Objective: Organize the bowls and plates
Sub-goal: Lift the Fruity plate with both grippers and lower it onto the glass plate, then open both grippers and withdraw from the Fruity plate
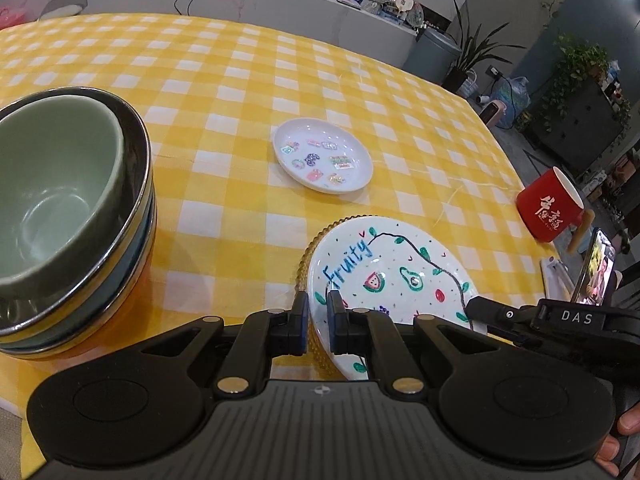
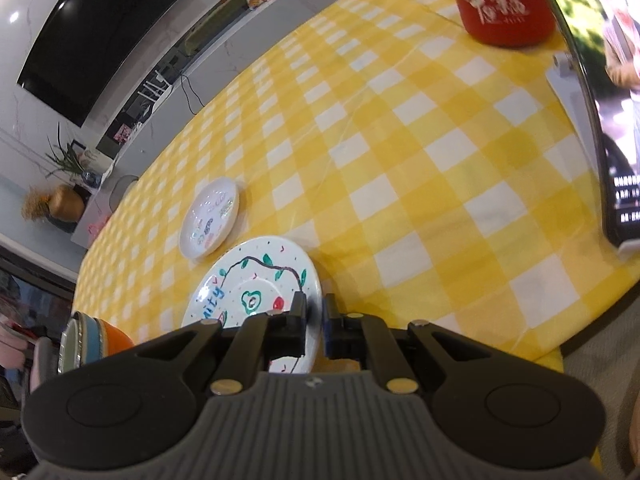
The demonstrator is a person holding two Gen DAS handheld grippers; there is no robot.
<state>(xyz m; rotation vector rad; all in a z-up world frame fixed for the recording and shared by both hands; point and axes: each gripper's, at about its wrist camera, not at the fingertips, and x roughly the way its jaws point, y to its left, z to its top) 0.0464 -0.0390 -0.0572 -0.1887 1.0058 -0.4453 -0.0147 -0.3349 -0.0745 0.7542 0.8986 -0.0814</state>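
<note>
A white "Fruity" plate (image 1: 394,276) with fruit drawings lies on an amber glass plate (image 1: 305,256) at the table's near edge. My left gripper (image 1: 318,304) is shut on the near-left rims of both plates. My right gripper (image 2: 314,306) is shut on the Fruity plate (image 2: 256,284) at its right rim; it also shows in the left wrist view (image 1: 476,306). A small white plate with stickers (image 1: 323,155) lies further out, also seen in the right wrist view (image 2: 210,218). A stack of bowls with a green bowl (image 1: 52,196) on top stands at the left (image 2: 86,340).
A red mug (image 1: 550,204) stands at the right table edge, also in the right wrist view (image 2: 500,0). A phone on a white stand (image 1: 594,270) is beside it (image 2: 608,120). The yellow checked tablecloth (image 1: 224,80) covers the table.
</note>
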